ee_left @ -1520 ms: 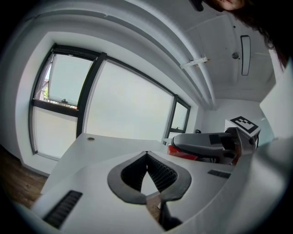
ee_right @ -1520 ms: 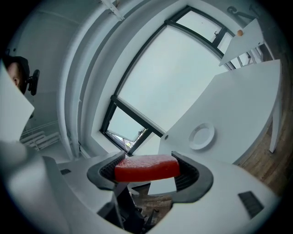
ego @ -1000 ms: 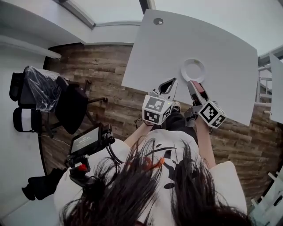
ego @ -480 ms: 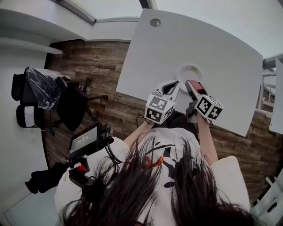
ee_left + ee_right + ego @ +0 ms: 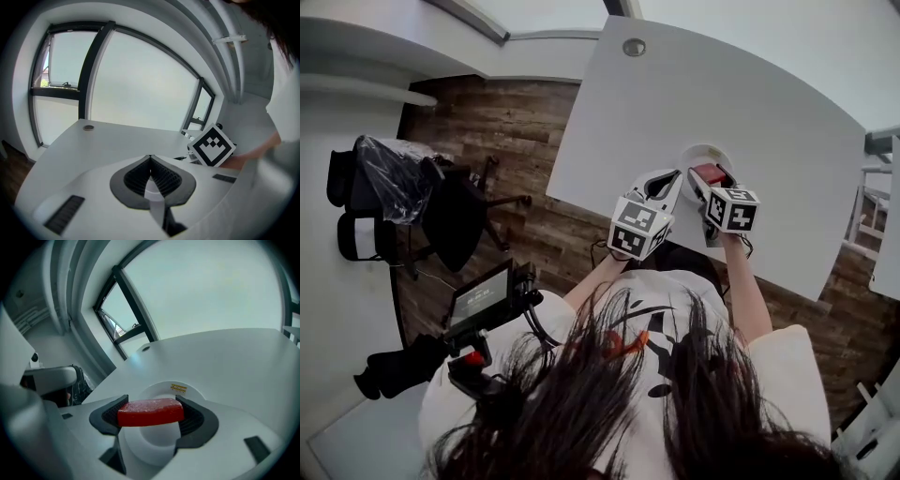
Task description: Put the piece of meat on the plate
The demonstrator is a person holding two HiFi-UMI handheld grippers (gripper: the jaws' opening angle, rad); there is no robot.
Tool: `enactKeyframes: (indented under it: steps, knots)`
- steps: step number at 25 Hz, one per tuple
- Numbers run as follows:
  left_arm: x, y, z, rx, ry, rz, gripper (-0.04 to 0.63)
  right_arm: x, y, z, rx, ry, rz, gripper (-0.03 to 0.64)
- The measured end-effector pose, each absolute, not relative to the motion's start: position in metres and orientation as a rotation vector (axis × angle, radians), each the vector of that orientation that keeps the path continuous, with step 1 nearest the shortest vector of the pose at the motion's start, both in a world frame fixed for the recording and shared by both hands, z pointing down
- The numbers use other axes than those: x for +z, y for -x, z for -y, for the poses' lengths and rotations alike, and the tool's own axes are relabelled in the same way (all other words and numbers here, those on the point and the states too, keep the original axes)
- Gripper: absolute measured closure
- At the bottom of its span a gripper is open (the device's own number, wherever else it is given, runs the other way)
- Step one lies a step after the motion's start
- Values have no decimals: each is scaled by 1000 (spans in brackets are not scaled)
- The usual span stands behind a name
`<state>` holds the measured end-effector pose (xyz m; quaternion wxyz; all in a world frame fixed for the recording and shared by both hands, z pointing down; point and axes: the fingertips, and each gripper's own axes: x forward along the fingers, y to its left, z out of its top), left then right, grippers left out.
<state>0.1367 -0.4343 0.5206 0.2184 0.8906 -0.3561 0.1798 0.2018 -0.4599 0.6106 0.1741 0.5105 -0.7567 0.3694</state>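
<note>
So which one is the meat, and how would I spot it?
Find the big white table, then the round white plate by the edge nearest the person. Over that plate the right tool grips the meat: a small red slab, the only red thing among white surfaces.

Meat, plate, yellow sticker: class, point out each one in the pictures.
meat (image 5: 150, 412), right gripper view, middle of its red front face.
plate (image 5: 149, 442), right gripper view, bare white centre below the meat.
yellow sticker (image 5: 178, 388), right gripper view, its middle, on the plate's far rim.
</note>
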Motion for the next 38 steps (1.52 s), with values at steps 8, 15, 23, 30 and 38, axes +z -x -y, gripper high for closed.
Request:
enactKeyframes:
  steps: [8,15,23,30,38]
  knots:
    - [524,-134,438,501,-2455,1002,591,627,-198,452,943,-1364,2081,290]
    - [523,-132,439,504,-2456,1009,591,636,-197,447,849,-1293,2031,290]
    - [525,-131,442,514,-2456,1022,591,645,-196,445,657,-1218,1997,288]
    - [528,-130,439,518,-2452,1019,591,647,-197,446,626,-1213,2006,288]
    - [529,-130,438,517,-2450,1015,591,649,-197,448,652,-1220,1995,288]
